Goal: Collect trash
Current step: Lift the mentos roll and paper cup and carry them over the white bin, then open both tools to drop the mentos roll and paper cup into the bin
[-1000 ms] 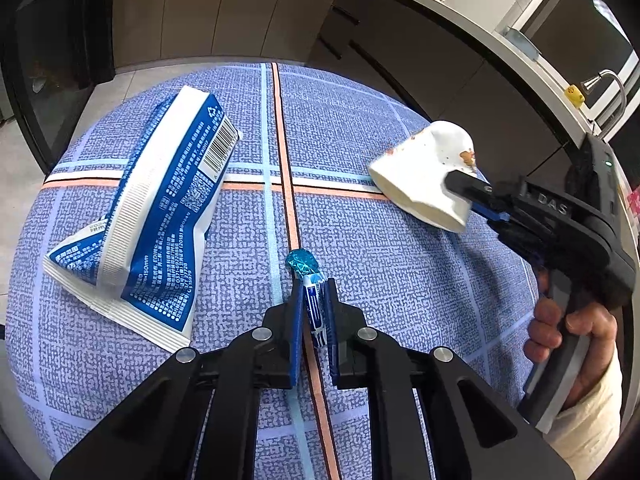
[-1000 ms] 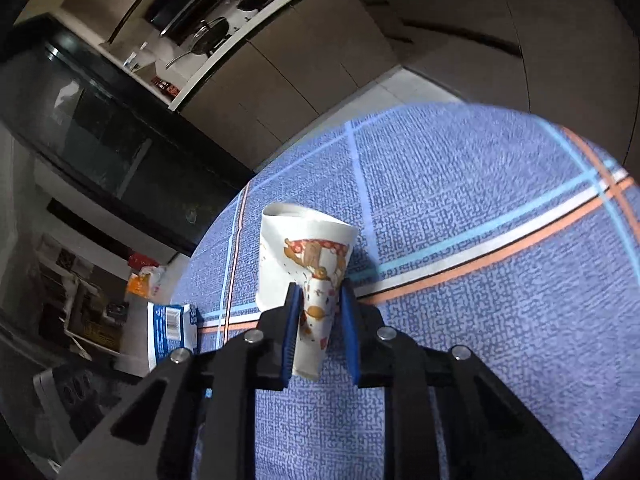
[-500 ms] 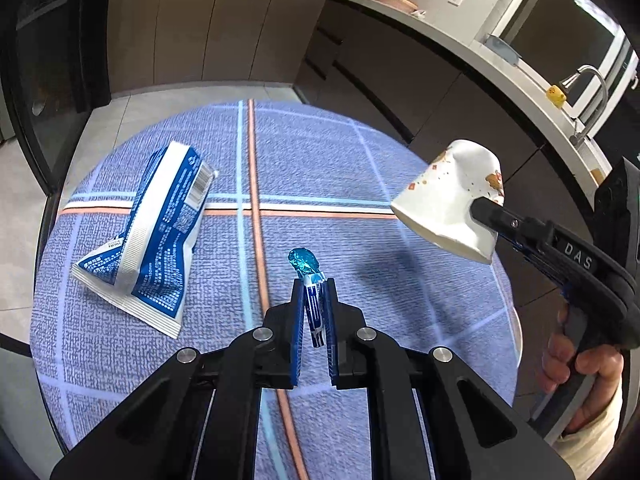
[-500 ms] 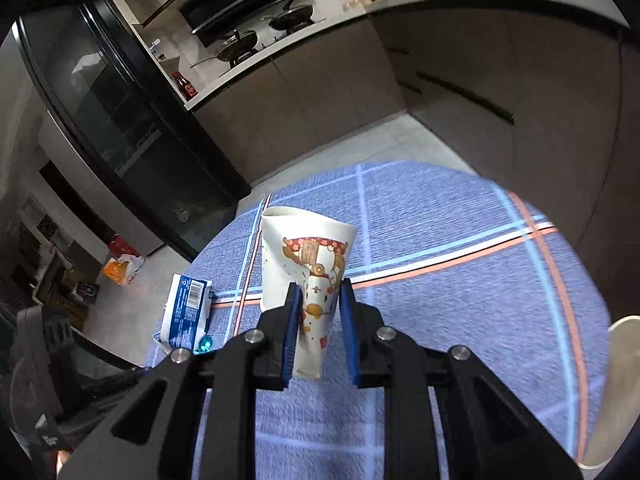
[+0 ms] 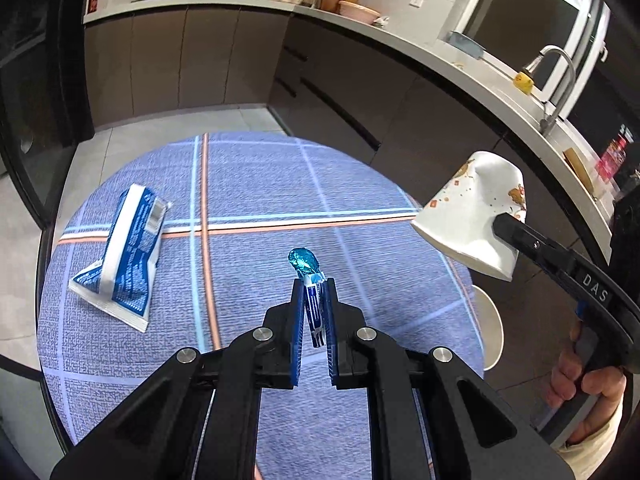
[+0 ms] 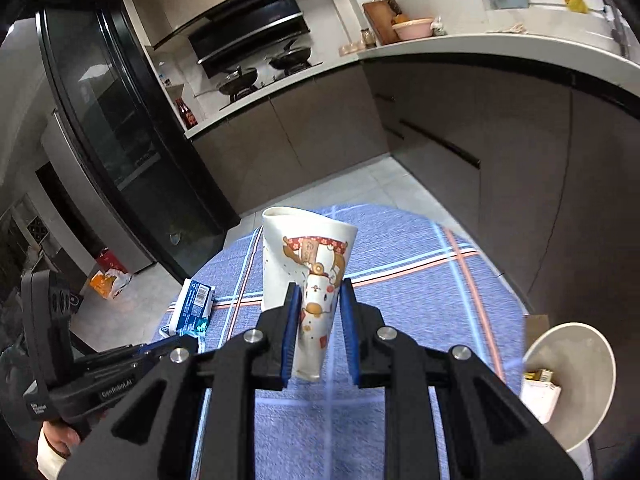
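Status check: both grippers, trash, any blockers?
Left gripper shut on blue wrapper. Right gripper shut on paper cup, both lifted. Blue-white bag on table. Bin right, path open.

Crushed paper cup [image 6: 310, 276] and blue foil wrapper [image 5: 306, 268] held aloft; blue-white packet [image 5: 124, 256] lies flat at 10 o'clock.

Home kitchen — stove [image 6: 260, 76], faucet [image 5: 560, 80], cabinets [image 5: 180, 56].

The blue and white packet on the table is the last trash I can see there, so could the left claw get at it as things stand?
Probably not yet. The left claw is shut on a candy wrapper, so it has no free grip. The blue and white packet lies uncovered on the table, so the path looks free.
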`<state>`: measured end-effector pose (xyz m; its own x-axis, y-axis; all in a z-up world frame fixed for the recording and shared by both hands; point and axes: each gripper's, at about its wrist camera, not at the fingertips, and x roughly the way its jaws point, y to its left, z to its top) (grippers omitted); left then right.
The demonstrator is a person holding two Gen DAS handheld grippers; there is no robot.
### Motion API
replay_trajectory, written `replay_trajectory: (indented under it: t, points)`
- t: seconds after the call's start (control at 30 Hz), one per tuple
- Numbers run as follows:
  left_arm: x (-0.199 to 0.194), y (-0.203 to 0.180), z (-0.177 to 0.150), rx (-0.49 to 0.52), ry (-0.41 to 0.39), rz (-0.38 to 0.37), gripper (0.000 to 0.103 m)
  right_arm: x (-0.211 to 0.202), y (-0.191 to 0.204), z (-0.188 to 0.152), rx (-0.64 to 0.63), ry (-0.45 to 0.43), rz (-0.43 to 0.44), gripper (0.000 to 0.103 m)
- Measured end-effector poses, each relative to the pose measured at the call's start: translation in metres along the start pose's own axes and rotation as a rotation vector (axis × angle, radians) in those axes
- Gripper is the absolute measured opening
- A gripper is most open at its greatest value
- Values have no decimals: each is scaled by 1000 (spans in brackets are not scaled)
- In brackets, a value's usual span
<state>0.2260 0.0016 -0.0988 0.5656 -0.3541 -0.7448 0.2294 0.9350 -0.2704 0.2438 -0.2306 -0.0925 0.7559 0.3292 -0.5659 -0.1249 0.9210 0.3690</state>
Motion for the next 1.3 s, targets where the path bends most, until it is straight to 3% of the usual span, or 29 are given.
replay_trajectory:
  t: [0.27,0.43,0.8,1.3]
  points:
    - [-11,-46,4,83,-23,-29,9,-53,-35,-9,33,-65,-50,22]
    - [-10,-85,6,151,-23,-67,9,-90,-68,-23,49,-105,-139,22]
    - [33,-180,-5,304,63,-176,9,-156,-161,-65,210,-166,-299,22]
    - [115,-270,-19,411,200,-262,9,-148,-244,-109,357,-82,-353,23]
